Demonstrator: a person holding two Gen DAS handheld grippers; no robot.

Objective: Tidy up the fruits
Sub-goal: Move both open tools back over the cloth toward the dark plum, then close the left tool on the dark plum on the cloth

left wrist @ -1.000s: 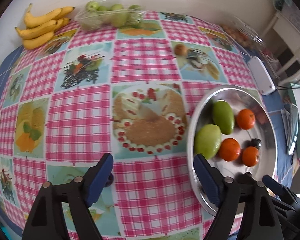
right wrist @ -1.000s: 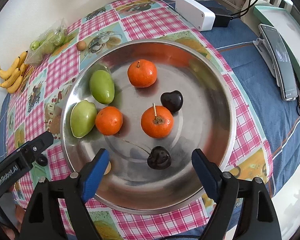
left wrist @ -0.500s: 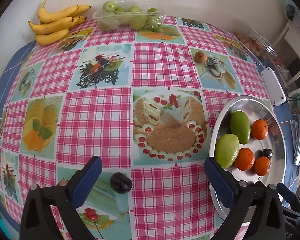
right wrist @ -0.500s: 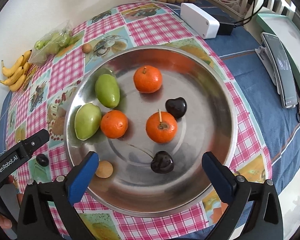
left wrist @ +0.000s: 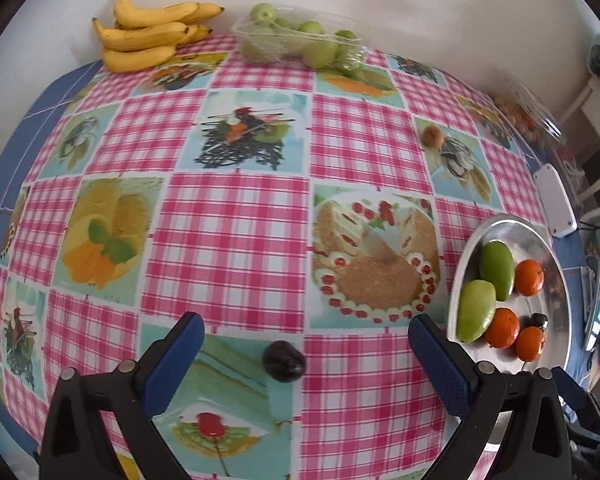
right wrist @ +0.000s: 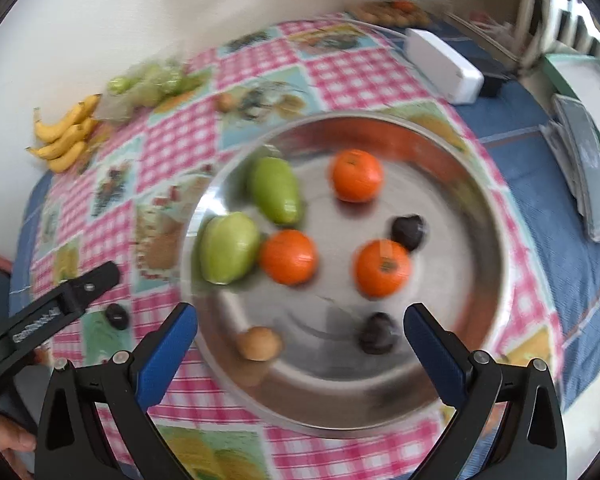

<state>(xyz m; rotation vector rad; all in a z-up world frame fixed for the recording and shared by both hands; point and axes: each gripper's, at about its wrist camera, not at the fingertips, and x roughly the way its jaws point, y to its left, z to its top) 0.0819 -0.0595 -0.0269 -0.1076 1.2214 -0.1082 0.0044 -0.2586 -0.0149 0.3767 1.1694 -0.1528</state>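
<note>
Both grippers hang spread wide with nothing between their pads. The left gripper (left wrist: 306, 354) hovers over the checked worktop (left wrist: 236, 232), a dark plum (left wrist: 283, 361) lying loose on the cloth between its fingers, low in the frame. The right gripper (right wrist: 300, 334) hangs over the steel tray (right wrist: 476, 216), which holds two green mangoes (right wrist: 276, 190), three oranges (right wrist: 356, 175), dark plums (right wrist: 376, 333) and a small brown fruit (right wrist: 259, 343). Bananas (left wrist: 148, 36) and a bag of green fruit (left wrist: 300, 42) sit at the upper edge, well apart from the tray; a white box (right wrist: 444, 65) lies beyond it, upper right.
</note>
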